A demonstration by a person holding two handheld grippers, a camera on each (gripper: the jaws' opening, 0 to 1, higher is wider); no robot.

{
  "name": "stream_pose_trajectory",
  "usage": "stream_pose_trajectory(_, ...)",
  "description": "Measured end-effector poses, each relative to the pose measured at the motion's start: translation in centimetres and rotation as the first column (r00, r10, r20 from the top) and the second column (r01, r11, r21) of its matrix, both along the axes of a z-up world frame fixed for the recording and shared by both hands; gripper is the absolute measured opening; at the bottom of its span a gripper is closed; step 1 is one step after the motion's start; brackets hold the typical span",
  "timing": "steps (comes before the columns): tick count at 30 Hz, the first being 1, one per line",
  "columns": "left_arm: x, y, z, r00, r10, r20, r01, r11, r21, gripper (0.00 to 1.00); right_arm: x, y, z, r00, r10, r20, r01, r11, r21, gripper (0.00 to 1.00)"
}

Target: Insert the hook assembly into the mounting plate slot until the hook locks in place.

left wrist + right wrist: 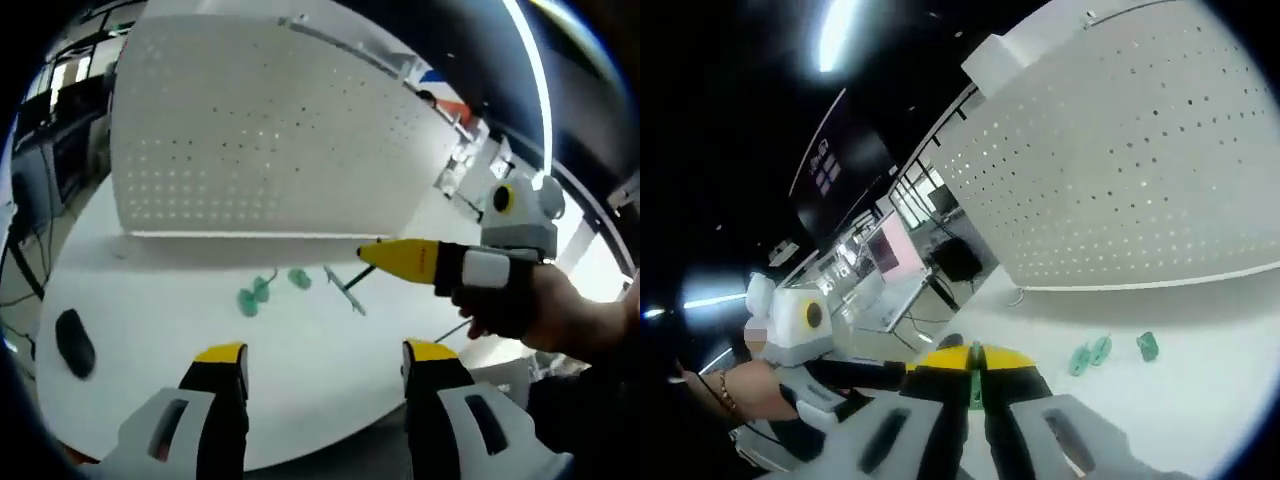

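A white perforated mounting plate (270, 130) stands upright at the back of the white table (200, 300); in the right gripper view the plate (1130, 160) is on the right. Two small green hook pieces (250, 298) (298, 278) lie in front of it, with a thin metal rod (345, 288) beside them. The same green pieces (1090, 355) (1147, 345) lie at the plate's foot. My left gripper (325, 352) is open with nothing between its jaws, low over the table's near edge. My right gripper (975, 355) is shut on a thin green piece (977, 385); it hovers (375, 252) above the rod.
A black oval object (75, 342) lies at the table's left. A gloved hand (510, 300) holds the right gripper. Desks and monitors (890, 260) stand beyond the plate's left end. The table's front edge runs just under my left jaws.
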State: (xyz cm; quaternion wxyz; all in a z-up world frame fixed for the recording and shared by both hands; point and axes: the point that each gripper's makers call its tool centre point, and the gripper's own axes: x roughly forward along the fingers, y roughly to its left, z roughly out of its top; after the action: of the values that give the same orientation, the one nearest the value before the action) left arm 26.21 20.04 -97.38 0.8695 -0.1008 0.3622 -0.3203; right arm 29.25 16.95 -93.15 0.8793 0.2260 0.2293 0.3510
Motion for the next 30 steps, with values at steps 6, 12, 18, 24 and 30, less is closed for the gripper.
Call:
stream_pose_trajectory(6,0.1,-0.4,0.5,1.000,0.015,-0.016,-0.016,0.998,-0.056,0.53,-0.7,1.0,1.2,1.000,0.012,0.021,-0.013,1.000,0.028,0.00)
stream_pose_trajectory(12,0.2,-0.2,1.3,0.999,0.036,-0.007,-0.037,0.996,-0.081,0.48,-1.1,2.0,1.7,0.999,0.028,0.039,-0.030,0.999,0.037,0.00)
stream_pose_trajectory(18,0.0,-0.2,1.8,0.999,0.049,-0.014,-0.050,0.992,-0.120,0.38,-1.4,2.7,2.7,0.996,0.033,0.077,-0.036,0.999,0.035,0.00)
stream_pose_trajectory(24,-0.1,-0.7,2.8,0.997,0.074,-0.033,-0.079,0.971,-0.227,0.28,-1.8,2.9,2.8,0.995,0.035,0.090,-0.038,0.999,0.033,0.00)
stream_pose_trajectory(30,-0.4,-1.0,3.2,0.996,0.067,-0.062,-0.081,0.960,-0.267,0.13,-1.9,2.9,3.3,0.992,0.034,0.123,-0.037,0.999,0.024,0.00)
